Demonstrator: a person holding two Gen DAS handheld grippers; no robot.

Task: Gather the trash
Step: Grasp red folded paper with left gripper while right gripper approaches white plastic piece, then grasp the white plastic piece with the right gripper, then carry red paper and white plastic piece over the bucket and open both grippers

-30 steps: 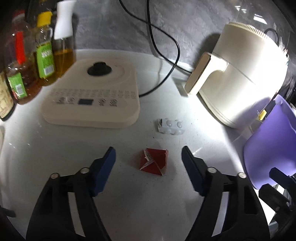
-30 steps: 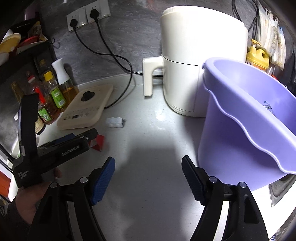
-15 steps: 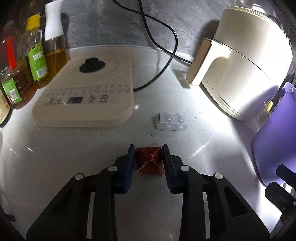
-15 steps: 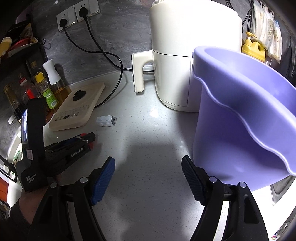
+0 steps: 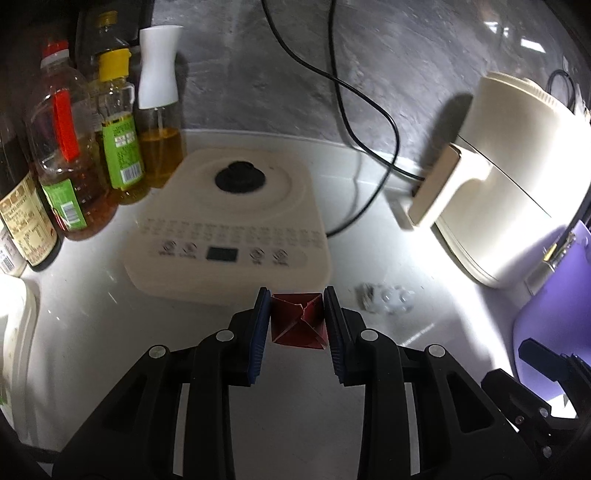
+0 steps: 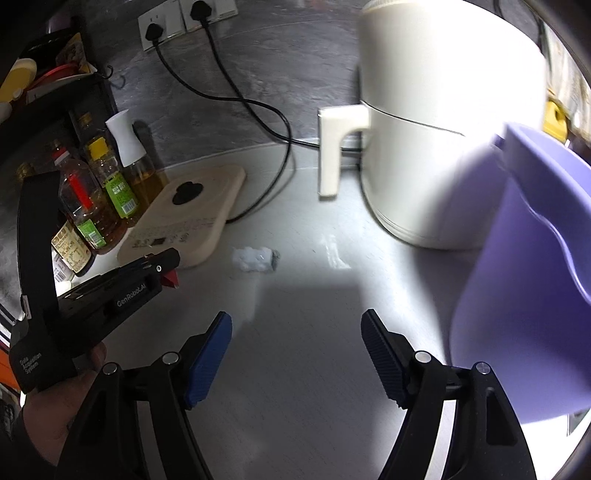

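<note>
My left gripper [image 5: 297, 317] is shut on a folded dark red paper scrap [image 5: 298, 320], held a little above the white counter. In the right wrist view that gripper [image 6: 168, 273] shows at the left, with the red scrap [image 6: 171, 279] peeking out at its tip. A crumpled clear-white blister wrapper [image 5: 386, 298] lies on the counter to the right of the scrap, and the wrapper [image 6: 255, 259] also shows ahead of my right gripper. My right gripper [image 6: 295, 332] stands open with nothing between its fingers. A purple bin [image 6: 528, 280] stands at its right.
A cream induction cooker [image 5: 229, 221] lies behind the scrap. Oil and sauce bottles [image 5: 70, 158] line the left. A cream air fryer [image 5: 509, 177] stands at the right, with black cables [image 5: 362, 103] running to wall sockets [image 6: 184, 18]. A person's hand [image 6: 55, 398] holds the left gripper.
My left gripper closed on the red scrap and lifted it off the counter. My right gripper drifted left, so the purple bin slid toward the right edge of its view.
</note>
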